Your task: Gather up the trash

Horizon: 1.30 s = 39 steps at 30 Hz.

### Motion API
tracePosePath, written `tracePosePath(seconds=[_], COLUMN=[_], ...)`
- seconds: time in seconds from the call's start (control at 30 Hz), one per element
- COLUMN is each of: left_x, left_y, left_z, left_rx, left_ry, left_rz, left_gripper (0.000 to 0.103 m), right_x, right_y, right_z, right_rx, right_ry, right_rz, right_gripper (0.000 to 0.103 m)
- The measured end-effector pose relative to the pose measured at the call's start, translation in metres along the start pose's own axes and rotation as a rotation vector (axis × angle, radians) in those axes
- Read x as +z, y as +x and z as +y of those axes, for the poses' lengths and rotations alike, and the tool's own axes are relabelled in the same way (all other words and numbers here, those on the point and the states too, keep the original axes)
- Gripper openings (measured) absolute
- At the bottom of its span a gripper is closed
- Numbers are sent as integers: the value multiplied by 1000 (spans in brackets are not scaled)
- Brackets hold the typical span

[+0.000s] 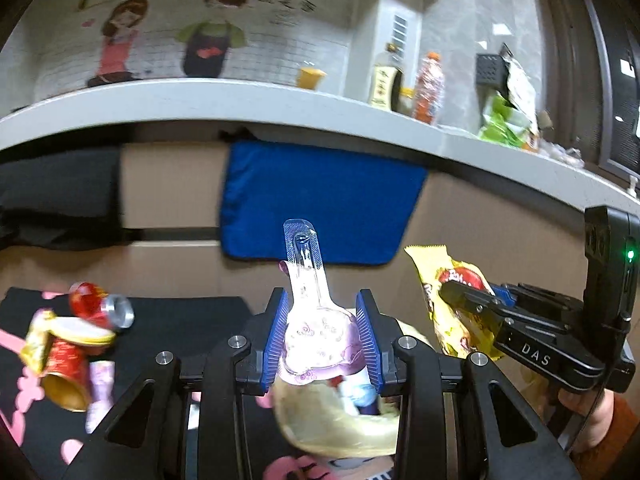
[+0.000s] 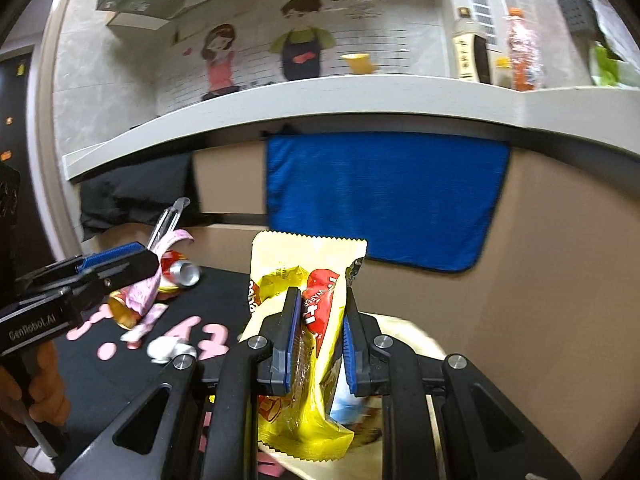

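Over on the far left of the black cloth with pink shapes point(image 1: 168, 328), you've got a little heap of trash: a crushed red and silver drink can point(image 1: 102, 306), a red and gold paper cup lying on its side point(image 1: 64, 368) touching it, and a pink patterned wrapper point(image 1: 100, 384) right under the cup. From the right wrist view there's also a crumpled white scrap point(image 2: 166, 350) lying on the cloth, apart from that heap.

Your left gripper point(image 1: 323, 332) is clenched on a clear plastic spoon-shaped package with a pink and purple printed film point(image 1: 316, 320); its blue pads point(image 1: 366, 332) press the wide end from both sides, and the narrow clear handle sticks up in front of the blue towel hanging on the cardboard wall point(image 1: 320, 200). It's lifted off the cloth, with a pale yellowish bag or bowl point(image 1: 340, 420) right below it; too blurry to tell which.

To the right, your right gripper point(image 2: 320, 344) is closed tight on a crinkly yellow snack wrapper with a red logo point(image 2: 316, 280), held upright in the air, near the left one.

Up on the grey counter's right end stand an orange bottle point(image 1: 429, 88) and a dark sauce bottle point(image 1: 386, 80) side by side.
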<state>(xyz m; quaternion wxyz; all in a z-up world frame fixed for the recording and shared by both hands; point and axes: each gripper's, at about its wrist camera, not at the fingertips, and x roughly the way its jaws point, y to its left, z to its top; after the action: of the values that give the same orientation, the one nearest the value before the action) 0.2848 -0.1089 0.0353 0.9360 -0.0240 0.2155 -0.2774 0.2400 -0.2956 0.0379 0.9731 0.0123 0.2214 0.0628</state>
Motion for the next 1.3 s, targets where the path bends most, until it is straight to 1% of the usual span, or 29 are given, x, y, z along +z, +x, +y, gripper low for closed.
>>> tracePosePath(seconds=[0.13,0.27,0.4,0.53,0.6,0.63,0.67,0.7,0.77,0.8,0.83,0.87,0.9,0.97,1.07,1.1,1.3], left_x=[-9,-22,-34,-42,-45,-47,-47,-48,-47,-46,-45,-43,-41,-35,-31,-32,-42], left_y=[35,71,106,127,137,142,146,148,149,147,145,140,135,122,97,84,31], left_z=[-15,-20,-15,-9,-4,-1,1,4,10,15,19,24,29,41,61,69,113], left_rx=[-67,-100,-117,-125,-153,-184,-204,-216,-217,-208,-202,-193,-184,-152,-82,-44,115], left_ry=[-14,-40,-73,-92,-120,-143,-157,-163,-172,-182,-189,-203,-212,-218,-212,-211,-210], left_rz=[56,133,209,248,269,285,297,310,316,314,313,308,300,275,231,209,131], left_gripper=[36,36,36,36,36,37,40,45,48,48,48,48,48,48,48,48,48], right_x=[-6,-16,-28,-37,-40,-42,-44,-46,-49,-51,-53,-54,-56,-57,-56,-55,-51], right_y=[3,19,35,51,58,64,67,71,78,81,85,87,89,91,91,90,85], right_z=[-24,-42,-56,-64,-67,-70,-71,-72,-74,-74,-75,-76,-76,-76,-73,-72,-54], right_rx=[-36,-49,-55,-60,-64,-62,-60,-59,-53,-50,-44,-39,-31,-32,-48,-49,-42], right_ry=[18,52,80,97,102,111,118,124,134,140,154,162,179,191,195,197,188], right_rz=[16,53,94,127,141,152,161,167,180,187,198,202,208,211,209,208,200], right_gripper=[17,17,17,17,17,17,17,17,22,23,32,43,46,47,47,47,47])
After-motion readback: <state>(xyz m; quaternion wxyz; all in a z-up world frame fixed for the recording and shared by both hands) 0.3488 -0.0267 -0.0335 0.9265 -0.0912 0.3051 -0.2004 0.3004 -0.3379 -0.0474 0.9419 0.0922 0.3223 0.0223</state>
